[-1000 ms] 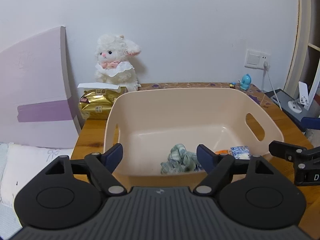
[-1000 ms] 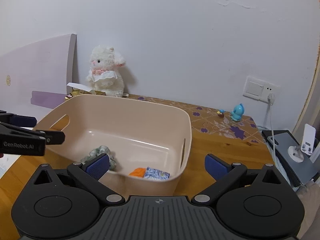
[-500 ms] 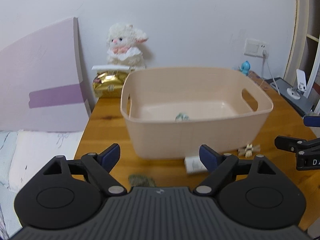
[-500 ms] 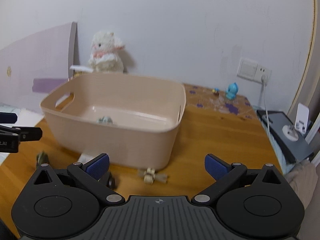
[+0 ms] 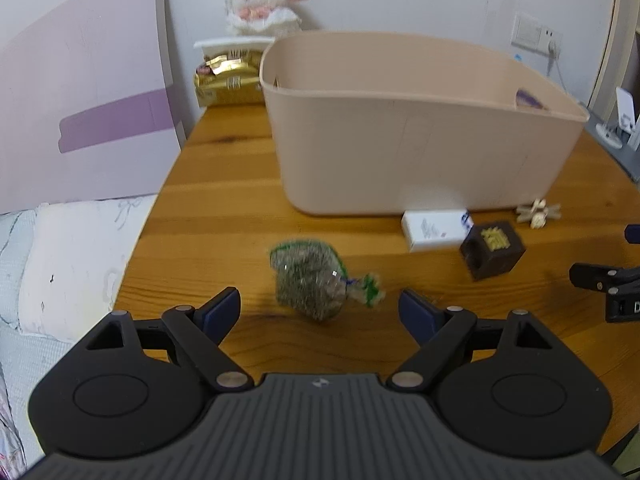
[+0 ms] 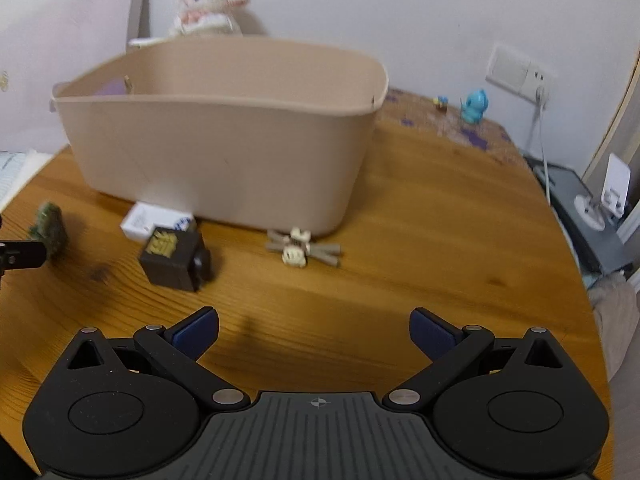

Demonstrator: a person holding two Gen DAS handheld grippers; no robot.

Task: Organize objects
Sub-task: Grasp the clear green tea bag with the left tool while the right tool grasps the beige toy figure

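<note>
Hovering low over the wooden table [image 5: 224,208], left gripper [image 5: 320,310] has jaws spread wide, nothing between them. Just ahead of its fingers lies a green mesh pouch [image 5: 310,280], slightly blurred, flat on the wood, bare table all round it. Right gripper [image 6: 314,330] also gaping, empty, open wood in front. Further on, a dark brown cube [image 6: 174,258] with gold print sits beside a white box [image 6: 154,218]; the box touches or nearly touches the basket's front wall. A small beige knotted toy [image 6: 300,248] lies just off the basket's near right corner, apart from the cube. Beige basket [image 5: 420,140] stands upright mid-table, contents hidden by its wall. Left table edge runs close to the pouch, bedding [image 5: 68,256] below. Behind: gold packet [image 5: 228,80], plush lamb [image 5: 262,0], wall. Far right, a blue figurine [image 6: 474,106].
</note>
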